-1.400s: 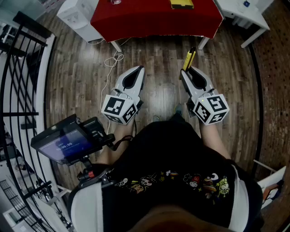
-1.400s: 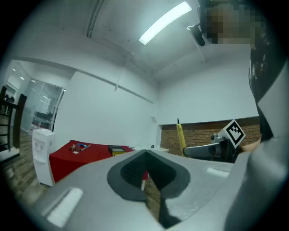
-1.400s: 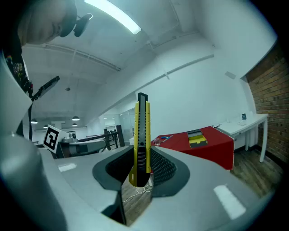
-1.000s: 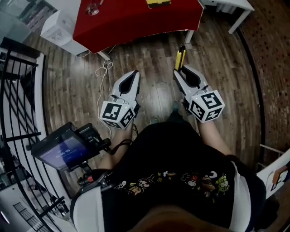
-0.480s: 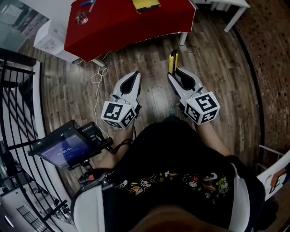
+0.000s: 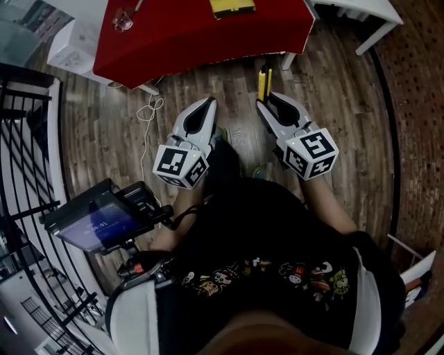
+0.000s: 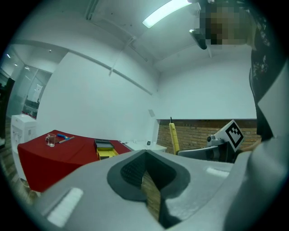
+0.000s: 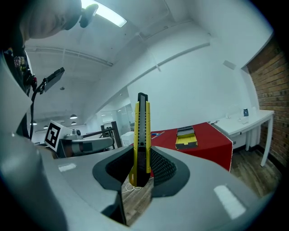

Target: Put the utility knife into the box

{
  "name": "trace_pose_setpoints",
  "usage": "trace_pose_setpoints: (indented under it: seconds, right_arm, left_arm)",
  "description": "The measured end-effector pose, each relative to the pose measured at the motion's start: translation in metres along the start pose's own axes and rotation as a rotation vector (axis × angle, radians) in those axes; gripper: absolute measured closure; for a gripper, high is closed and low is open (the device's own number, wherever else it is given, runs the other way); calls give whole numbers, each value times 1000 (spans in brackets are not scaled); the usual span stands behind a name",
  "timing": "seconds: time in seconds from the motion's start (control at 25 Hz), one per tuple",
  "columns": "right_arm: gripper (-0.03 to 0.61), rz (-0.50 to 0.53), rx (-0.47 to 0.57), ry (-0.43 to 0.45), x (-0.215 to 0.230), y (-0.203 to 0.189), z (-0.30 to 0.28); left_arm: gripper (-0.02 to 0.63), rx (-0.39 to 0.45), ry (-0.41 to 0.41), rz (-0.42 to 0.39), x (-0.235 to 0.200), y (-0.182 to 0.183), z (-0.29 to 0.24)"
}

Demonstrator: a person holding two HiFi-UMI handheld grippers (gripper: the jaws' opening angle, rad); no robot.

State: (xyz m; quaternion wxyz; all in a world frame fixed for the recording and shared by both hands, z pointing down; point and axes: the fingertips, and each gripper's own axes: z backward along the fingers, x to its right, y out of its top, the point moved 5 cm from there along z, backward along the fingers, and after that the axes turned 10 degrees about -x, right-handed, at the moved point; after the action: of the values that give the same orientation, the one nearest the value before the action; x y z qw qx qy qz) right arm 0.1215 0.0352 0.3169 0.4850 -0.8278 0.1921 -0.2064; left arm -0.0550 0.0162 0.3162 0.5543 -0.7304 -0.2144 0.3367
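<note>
A yellow and black utility knife [image 8: 141, 135] stands upright between the jaws of my right gripper [image 8: 141, 173], which is shut on its lower end. In the head view the knife [image 6: 262, 82] sticks out ahead of the right gripper [image 6: 267, 104] towards the red table. The yellow box [image 6: 232, 7] lies on the red table [image 6: 166, 38], far ahead; the same box [image 8: 185, 138] shows in the right gripper view and the box [image 7: 104, 149] in the left gripper view. My left gripper [image 6: 205, 111] is shut with nothing in it, held over the wood floor.
A glass [image 6: 123, 22] and a blue-handled tool [image 7: 65, 137] lie on the red table's left part. White tables [image 6: 364, 15] stand to the right, a white cabinet [image 6: 76, 48] to the left. Black railing [image 6: 28, 139] and a phone on a mount [image 6: 97, 218] are at my left.
The view has shifted slightly; the red table sits a bit nearer the grippers. Both grippers keep their pose and the knife stays held in the right one.
</note>
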Motion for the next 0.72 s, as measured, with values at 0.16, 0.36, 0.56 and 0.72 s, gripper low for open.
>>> trace_pose_setpoints:
  seconds: [0.16,0.36,0.56,0.72]
  right_arm:
    - [439,2,-38,99,-14,-18,-21]
    - [439,-38,-69,177,-25,-52,-33]
    - [439,-81,-42,99,-17,-45,-41]
    - [439,-69,-35,77,-17,-36,-26]
  left_arm:
    - [614,-16,80,34,-4,-21,18]
    - [612,-50,139,14,-5,-38,31]
    - [614,-73,34,-50,-11,-21,4]
    - [614,-71,-10,-78,0,-6,-5]
